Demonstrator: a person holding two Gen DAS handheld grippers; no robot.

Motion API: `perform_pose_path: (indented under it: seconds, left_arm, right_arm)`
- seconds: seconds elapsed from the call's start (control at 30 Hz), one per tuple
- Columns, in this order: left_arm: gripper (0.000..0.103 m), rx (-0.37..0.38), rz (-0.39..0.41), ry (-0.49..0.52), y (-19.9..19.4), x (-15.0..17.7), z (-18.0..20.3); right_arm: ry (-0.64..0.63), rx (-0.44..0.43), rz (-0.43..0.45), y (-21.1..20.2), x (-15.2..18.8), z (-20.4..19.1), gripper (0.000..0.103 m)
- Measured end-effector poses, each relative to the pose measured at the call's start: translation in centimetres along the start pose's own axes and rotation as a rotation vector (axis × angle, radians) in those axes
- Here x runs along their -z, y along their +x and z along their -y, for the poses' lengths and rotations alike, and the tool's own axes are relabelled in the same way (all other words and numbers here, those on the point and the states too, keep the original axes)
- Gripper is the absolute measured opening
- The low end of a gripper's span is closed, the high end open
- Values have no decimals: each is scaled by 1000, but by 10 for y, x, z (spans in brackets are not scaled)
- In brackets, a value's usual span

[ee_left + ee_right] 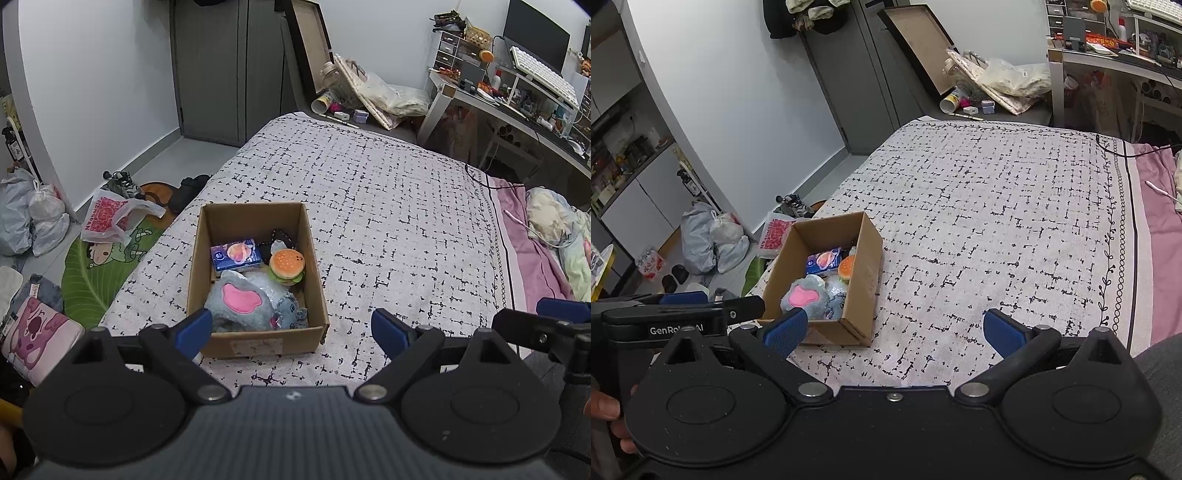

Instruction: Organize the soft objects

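I have both tools hovering over the near edge of the bed (388, 192), which is covered by a white spread with black dashes. My left hand-held gripper (291, 334) has its blue pads spread wide with nothing between them, and my right hand-held gripper (895, 332) is just as wide apart and empty. The cardboard box (258, 341) sits on the spread near the bed's left edge, close to the near end, open at the top. Inside it, the grey plush with the pink patch (240, 301) fills the near part, partly lying over a crinkly clear wrapper. The burger toy (287, 266) rests against the box's right wall, and the blue tissue pack (236, 254) lies beside it toward the left wall. Something dark lies behind the burger toy at the far wall; I cannot tell what it is. From the left camera the box lies straight ahead of the left pad; from the right camera it is off to the left.
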State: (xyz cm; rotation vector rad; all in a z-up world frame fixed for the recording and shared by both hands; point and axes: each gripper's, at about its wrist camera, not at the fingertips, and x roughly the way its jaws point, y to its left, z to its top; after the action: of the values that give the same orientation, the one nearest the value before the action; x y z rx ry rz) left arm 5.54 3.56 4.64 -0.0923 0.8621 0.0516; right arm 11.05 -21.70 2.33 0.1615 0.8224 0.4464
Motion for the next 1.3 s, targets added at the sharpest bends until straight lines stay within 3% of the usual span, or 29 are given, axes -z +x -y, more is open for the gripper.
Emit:
perform_pose_path:
  seconds: [1.3]
  left_arm:
    - [92,11,-10,19,-1,1,24]
  right_arm:
    - [4,20,5,-1,1,16,103]
